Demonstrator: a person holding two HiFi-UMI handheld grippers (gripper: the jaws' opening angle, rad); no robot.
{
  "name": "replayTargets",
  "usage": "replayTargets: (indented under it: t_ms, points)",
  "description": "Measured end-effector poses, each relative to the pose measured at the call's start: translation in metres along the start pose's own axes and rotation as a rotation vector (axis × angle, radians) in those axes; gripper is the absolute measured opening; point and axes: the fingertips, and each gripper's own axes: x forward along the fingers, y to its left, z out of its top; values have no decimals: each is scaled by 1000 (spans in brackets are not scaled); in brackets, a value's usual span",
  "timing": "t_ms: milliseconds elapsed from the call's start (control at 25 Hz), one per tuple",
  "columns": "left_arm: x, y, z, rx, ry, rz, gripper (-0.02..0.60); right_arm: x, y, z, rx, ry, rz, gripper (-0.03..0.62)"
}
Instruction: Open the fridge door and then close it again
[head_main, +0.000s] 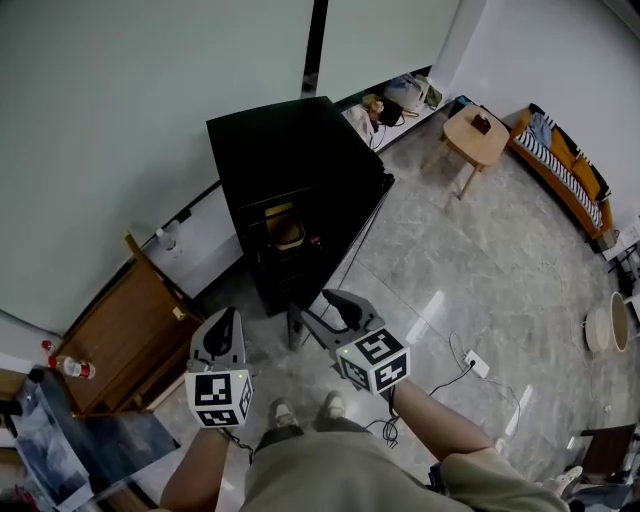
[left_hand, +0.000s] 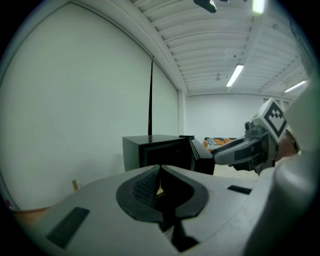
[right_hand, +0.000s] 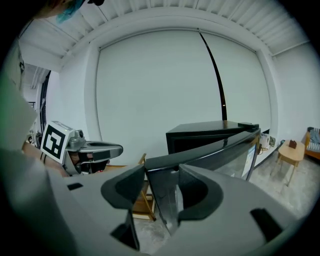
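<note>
Head view material shows a black fridge (head_main: 290, 150) set against the white wall, its fridge door (head_main: 345, 235) swung out toward the person. The cabinet's dark interior is exposed, and something pale yellow can be made out inside it.

The right gripper (head_main: 318, 318) is held at the free edge of the door. In the right gripper view that edge is seen between the two jaws of the right gripper (right_hand: 161, 187). The jaws stand wide apart, one on each face of the fridge door (right_hand: 235, 157), and the door is clamped between them near its top corner. The fridge (right_hand: 200, 132) body is seen beyond, with the door angling away from it.

The left gripper (head_main: 228, 318) is held just beside the right one, near the front of the fridge and apart from it. In the left gripper view the jaws of the left gripper (left_hand: 160, 170) are pressed together with nothing between them, and nothing is touched by them. They are pointed at the open fridge (left_hand: 150, 150), whose fridge door (left_hand: 202, 157) is seen edge-on at its right side. The right gripper (left_hand: 250, 147) is visible there too, reaching in from the right.

A wooden cabinet (head_main: 120, 330) is seen at the left of the fridge, and a small wooden table (head_main: 475, 135) stands well apart on the marble-patterned floor (head_main: 480, 260).
</note>
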Motion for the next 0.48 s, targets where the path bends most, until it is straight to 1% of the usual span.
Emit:
replayTargets:
  t_ms: [120,360,480]
  points:
    - [2,12,-1,-7,1,17,9,19,3,6,17,-3,9,198]
    - [9,36,-2,-22,3,46,11,52,4,18,18,-17,19,197]
    - [15,49,-2,-33,5,60,11,68,2,24,14,-25,11,181]
